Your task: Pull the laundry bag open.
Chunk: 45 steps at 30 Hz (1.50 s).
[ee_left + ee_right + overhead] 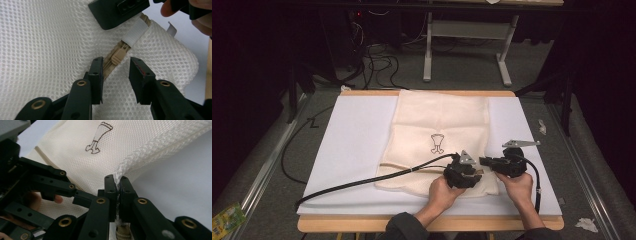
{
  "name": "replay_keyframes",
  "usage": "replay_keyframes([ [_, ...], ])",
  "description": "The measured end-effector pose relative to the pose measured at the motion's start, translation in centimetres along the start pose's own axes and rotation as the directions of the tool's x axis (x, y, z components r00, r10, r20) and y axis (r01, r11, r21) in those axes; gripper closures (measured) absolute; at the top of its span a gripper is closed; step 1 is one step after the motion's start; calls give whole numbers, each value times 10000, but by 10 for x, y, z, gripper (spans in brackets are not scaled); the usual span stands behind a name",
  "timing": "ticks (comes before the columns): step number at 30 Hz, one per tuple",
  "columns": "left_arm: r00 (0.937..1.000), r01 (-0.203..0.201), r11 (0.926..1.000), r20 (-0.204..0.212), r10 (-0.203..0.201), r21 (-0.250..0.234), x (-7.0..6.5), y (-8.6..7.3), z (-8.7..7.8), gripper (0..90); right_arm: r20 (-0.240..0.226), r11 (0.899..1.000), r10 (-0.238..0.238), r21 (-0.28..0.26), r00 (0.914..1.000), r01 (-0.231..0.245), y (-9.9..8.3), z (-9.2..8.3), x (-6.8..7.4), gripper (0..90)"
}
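A cream mesh bag (pixel 442 120) with a small dark drawing (pixel 437 143) lies flat on the white board (pixel 357 145). Its beige zipper (pixel 108 65) runs along the near edge and ends under a white fabric tab (pixel 135 33). My left gripper (pixel 116 65) is open, one jaw on each side of the beige zipper pull (pixel 119 54), not touching it. My right gripper (pixel 118 181) is shut on the bag's mesh edge (pixel 150 152) at the near right corner and lifts it a little. In the high view both the left gripper (pixel 473 172) and the right gripper (pixel 486 161) meet at that corner.
The left gripper's black cable (pixel 357 182) trails left across the board. A wooden table edge (pixel 362 223) borders the front. On the floor are a white desk frame (pixel 467 45), loose cables (pixel 377 62), a yellow-green packet (pixel 224 220) and paper scraps (pixel 586 224).
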<state>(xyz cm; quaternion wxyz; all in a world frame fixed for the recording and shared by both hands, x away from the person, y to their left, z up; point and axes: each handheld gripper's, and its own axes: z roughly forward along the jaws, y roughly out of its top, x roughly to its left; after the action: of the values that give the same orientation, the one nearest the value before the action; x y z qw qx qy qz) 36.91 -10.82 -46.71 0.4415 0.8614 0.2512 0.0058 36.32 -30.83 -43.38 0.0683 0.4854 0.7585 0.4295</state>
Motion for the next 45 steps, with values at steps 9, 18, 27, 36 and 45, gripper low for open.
replay_keyframes([
  [9, 9983, 265, 9996, 518, -264, -12, 4, 1, 1, 703, -231, 9999, 137, 41, 9996, -136, 0, 1, 0, 882],
  [18, 9941, 578, 9983, 924, -565, -116, 7, 3, 2, 699, -189, 9999, 123, 64, 9997, -122, 0, 0, -2, 882],
  [27, 9926, 720, 9973, 988, -705, -114, 8, 4, 1, 735, -159, 10000, 56, -22, 9999, -56, 0, 0, -1, 882],
  [36, 9936, 371, 9987, 1076, -333, -336, 0, 4, -4, 795, -240, 10000, -2, -18, 9997, 1, -1, 2, 1, 882],
  [45, 9934, 545, 9982, 1019, -519, -235, 4, 3, -1, 860, -235, 10000, -57, -1, 9997, 57, -1, 2, 2, 882],
])
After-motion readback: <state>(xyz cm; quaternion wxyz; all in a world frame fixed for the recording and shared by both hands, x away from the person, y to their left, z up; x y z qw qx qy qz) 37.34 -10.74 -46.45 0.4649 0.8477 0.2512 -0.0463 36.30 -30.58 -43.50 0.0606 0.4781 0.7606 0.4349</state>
